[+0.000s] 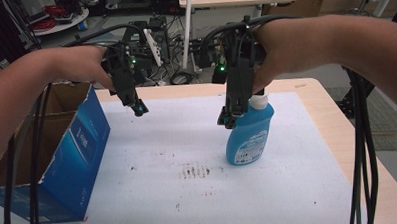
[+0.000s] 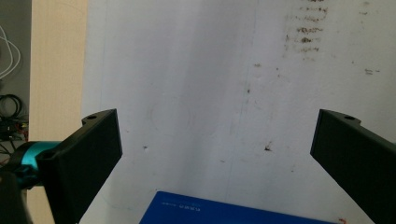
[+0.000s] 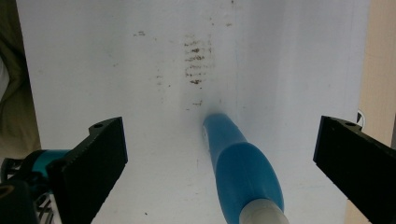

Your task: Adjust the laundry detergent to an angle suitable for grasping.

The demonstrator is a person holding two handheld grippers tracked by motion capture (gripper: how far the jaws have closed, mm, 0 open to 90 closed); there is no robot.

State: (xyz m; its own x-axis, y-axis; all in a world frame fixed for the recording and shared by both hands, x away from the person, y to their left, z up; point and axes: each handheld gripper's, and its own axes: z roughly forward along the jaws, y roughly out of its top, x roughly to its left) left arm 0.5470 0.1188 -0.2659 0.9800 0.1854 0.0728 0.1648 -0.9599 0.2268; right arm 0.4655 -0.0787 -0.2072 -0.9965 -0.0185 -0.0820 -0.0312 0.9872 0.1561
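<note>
**Over the bottle, fingers wide, nothing gripped yet**

Right of centre on the white surface [image 1: 185,141] stands the blue bottle [image 1: 249,136], upright, white cap on top, and the right gripper [image 1: 230,118] hangs just above and beside its neck. From the right gripper view the bottle [image 3: 245,179] sits between the spread fingers [image 3: 95,156], neither one touching it. The risk, as I read it: come down off-centre and one finger clips the cap, tipping a tall, narrow bottle (smooth plastic, likely to slide if pinched on the taper). The right hand [image 1: 283,50] is arched high, wrist bent, gripper pointing nearly straight down. Over on the other side, the left gripper [image 1: 136,107] hovers tilted near the open blue cardboard box [image 1: 80,153], its fingers [image 2: 88,154] spread wide over bare surface, holding nothing. Cables trail from both.
</note>
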